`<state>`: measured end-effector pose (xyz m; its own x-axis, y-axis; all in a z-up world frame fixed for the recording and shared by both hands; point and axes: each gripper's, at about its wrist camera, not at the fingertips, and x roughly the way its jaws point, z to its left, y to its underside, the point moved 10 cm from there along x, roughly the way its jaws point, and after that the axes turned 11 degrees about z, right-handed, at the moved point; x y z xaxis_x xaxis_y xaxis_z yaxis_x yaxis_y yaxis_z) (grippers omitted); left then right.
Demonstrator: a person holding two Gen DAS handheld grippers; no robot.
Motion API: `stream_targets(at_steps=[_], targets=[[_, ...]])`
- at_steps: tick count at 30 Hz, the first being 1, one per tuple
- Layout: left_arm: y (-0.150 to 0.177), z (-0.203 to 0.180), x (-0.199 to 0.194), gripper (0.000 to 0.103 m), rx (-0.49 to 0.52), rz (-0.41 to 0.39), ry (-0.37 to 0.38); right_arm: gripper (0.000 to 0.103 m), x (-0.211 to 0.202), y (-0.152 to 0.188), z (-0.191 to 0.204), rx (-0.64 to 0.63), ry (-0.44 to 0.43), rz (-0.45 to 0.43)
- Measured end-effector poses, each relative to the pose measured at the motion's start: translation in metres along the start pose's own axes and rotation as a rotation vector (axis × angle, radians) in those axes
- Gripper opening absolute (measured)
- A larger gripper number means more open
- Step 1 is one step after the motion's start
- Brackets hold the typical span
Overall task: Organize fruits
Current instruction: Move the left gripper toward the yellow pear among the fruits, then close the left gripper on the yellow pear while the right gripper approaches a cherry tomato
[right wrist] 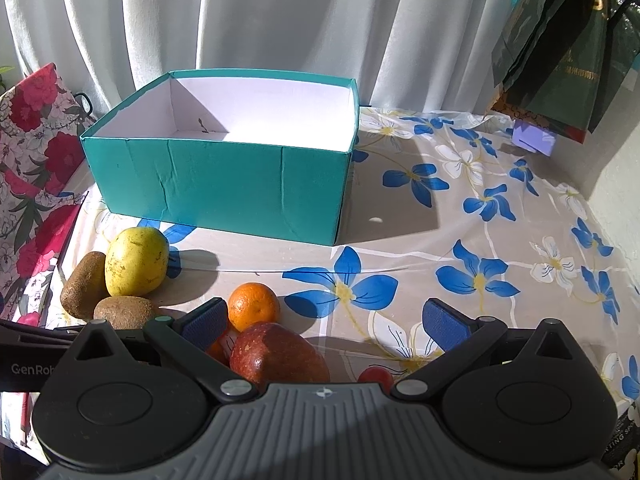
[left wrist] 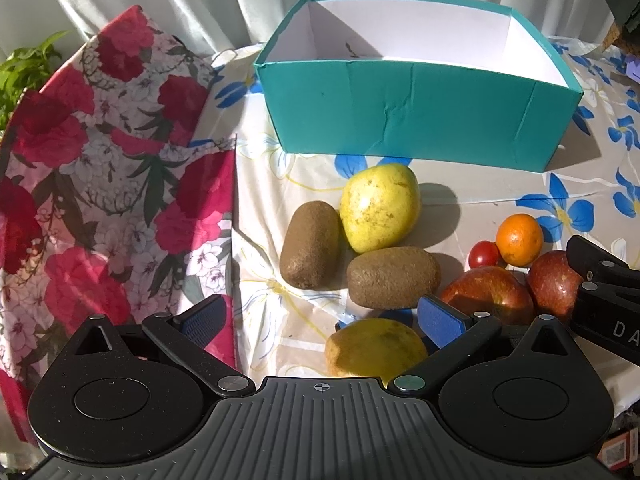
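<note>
A teal box [left wrist: 420,116] with a white inside stands open at the back; it also shows in the right wrist view [right wrist: 224,184]. In front lie a yellow-green pear [left wrist: 380,206], two kiwis [left wrist: 310,244] [left wrist: 394,278], a second yellow fruit [left wrist: 374,348], two red apples [left wrist: 490,290] [left wrist: 554,280], an orange [left wrist: 519,239] and a cherry tomato [left wrist: 484,254]. My left gripper [left wrist: 322,320] is open above the near yellow fruit. My right gripper [right wrist: 326,322] is open over a red apple [right wrist: 278,354], with the orange [right wrist: 253,306] just beyond.
A red floral cloth bag [left wrist: 100,184] lies at the left. The table wears a blue-flowered cover [right wrist: 480,248]. White curtains hang behind. A dark green bag [right wrist: 560,48] hangs at the back right. A second small tomato [right wrist: 376,378] sits near my right gripper.
</note>
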<state>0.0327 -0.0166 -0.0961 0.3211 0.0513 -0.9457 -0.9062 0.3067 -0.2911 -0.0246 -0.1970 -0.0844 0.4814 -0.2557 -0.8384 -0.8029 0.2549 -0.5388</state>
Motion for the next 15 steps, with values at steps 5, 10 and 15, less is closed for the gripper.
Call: stream_targets(at_steps=[5, 10, 15], targets=[[0.0, 0.001, 0.003, 0.103, -0.008, 0.012, 0.015, 0.103, 0.002, 0.001, 0.0, -0.004, -0.001, 0.002], [-0.001, -0.002, 0.001, 0.103, 0.005, -0.007, 0.044, 0.103, 0.003, 0.0, -0.002, -0.001, -0.018, 0.0], [0.001, -0.006, -0.01, 0.103, 0.047, -0.103, 0.106, 0.103, 0.001, -0.003, -0.005, 0.008, -0.071, -0.022]])
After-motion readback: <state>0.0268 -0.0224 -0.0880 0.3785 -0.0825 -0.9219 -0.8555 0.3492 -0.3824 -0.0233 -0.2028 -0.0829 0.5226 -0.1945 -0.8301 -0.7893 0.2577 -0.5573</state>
